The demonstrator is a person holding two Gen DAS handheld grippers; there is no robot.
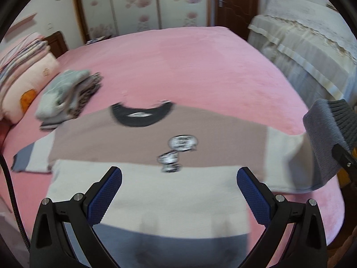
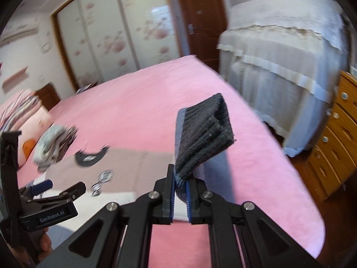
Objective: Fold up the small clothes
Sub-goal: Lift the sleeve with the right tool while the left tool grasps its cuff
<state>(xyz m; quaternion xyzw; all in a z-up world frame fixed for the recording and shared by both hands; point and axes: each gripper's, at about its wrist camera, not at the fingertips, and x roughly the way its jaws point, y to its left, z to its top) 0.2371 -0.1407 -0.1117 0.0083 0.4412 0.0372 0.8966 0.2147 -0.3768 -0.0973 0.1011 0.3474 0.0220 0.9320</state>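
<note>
On the pink bed point(image 1: 200, 67), one sweater point(image 1: 156, 134): right fingers point(image 2: 180, 192) pinch its cuff point(image 2: 203, 134), left fingers point(image 1: 179, 192) gape empty.

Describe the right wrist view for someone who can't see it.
The right gripper is shut on a sweater's dark ribbed cuff, lifting it over a pink bed. The left gripper hangs open at lower left; folded clothes sit beyond.
</note>
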